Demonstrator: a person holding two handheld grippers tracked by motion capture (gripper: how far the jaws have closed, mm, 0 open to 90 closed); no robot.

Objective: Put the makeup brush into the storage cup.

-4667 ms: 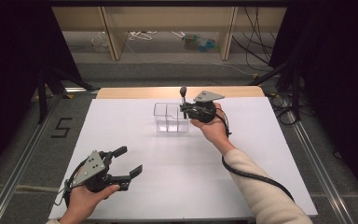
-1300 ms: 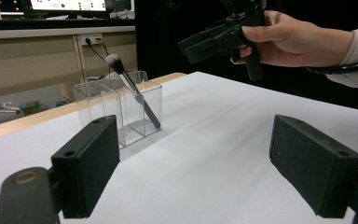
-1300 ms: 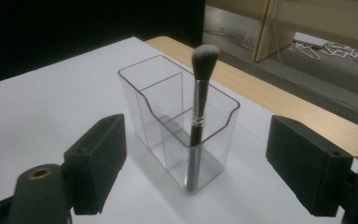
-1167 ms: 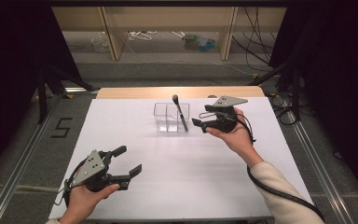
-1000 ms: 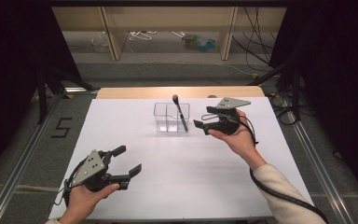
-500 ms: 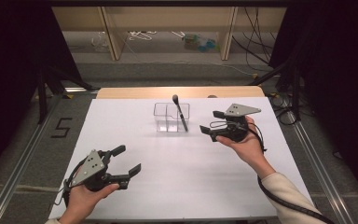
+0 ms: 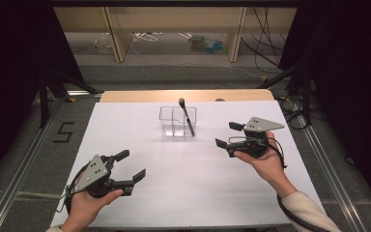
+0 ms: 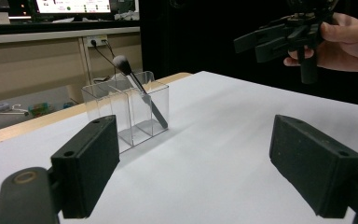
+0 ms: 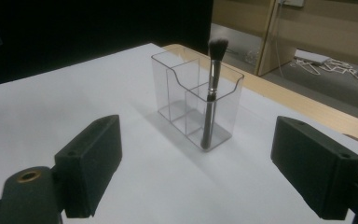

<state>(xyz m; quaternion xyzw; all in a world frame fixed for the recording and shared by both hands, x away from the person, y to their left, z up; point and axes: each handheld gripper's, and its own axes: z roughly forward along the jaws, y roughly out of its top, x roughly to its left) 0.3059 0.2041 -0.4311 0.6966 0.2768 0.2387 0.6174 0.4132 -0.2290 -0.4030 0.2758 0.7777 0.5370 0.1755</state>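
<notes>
One makeup brush [image 7: 186, 116] leans in the right-hand compartment of one clear organizer [image 7: 178, 122] at the far middle of the white table [image 7: 183, 174]; two grippers, left [image 7: 130, 168] and right [image 7: 224, 135], hold jaws wide and empty, bare tabletop between them, and the right gripper view reveals the organizer's dividers
</notes>
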